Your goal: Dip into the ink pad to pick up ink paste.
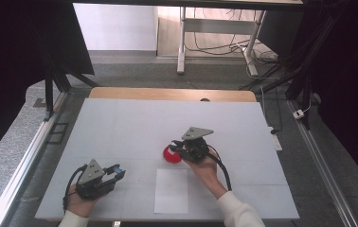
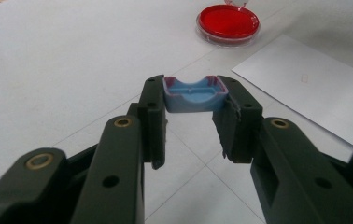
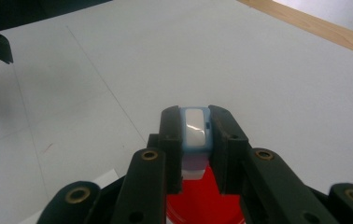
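Observation:
My left gripper point(image 1: 116, 172) rests near the table's front left corner, shut on a small blue cap-like piece point(image 2: 193, 96) with a pinkish rim, gripped by its two ends between the jaw tips. My right gripper point(image 1: 175, 147) is at mid-table, shut on a small light-blue piece with a white face point(image 3: 194, 129). It holds that piece just above a round red dish point(image 1: 170, 155) with a clear rim. In the left gripper view the red dish point(image 2: 228, 23) lies far ahead. In the right gripper view the red dish point(image 3: 202, 201) shows under the jaws.
A white paper sheet point(image 1: 171, 190) lies flat on the white table point(image 1: 120, 127) between the two hands, just in front of the dish. The wooden far edge point(image 1: 172, 93) bounds the table. Black frame posts stand at both sides.

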Motion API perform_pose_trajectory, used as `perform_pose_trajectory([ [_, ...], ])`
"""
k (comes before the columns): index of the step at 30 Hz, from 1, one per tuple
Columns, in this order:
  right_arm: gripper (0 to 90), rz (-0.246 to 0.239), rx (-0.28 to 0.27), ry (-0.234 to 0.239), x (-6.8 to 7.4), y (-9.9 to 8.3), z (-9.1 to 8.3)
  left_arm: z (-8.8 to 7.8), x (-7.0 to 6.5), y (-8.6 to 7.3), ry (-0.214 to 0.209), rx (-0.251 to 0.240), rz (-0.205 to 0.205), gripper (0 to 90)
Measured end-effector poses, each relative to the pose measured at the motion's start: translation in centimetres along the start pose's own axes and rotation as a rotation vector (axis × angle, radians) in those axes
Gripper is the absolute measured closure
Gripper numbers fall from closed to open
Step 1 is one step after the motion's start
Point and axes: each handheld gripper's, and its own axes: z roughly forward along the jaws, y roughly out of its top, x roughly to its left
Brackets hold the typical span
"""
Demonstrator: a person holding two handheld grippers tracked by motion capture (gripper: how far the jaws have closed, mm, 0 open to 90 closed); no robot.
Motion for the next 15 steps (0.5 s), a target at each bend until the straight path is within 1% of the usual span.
perform_pose_trajectory([
  [8, 75.3, 0.009, -0.018, -0.004, -0.2, 0.1, -0.8, 0.2, -0.1, 0.1, -0.005, 0.004, 0.008, 64.7],
  [11, 75.3, 0.021, -0.028, 0.007, -0.3, 0.2, -1.0, 0.1, 0.0, 0.1, -0.003, -0.001, 0.005, 64.7],
  [15, 75.3, 0.021, -0.037, 0.015, -0.3, 0.2, -1.4, 0.1, 0.0, 0.1, -0.002, 0.0, 0.004, 64.7],
])
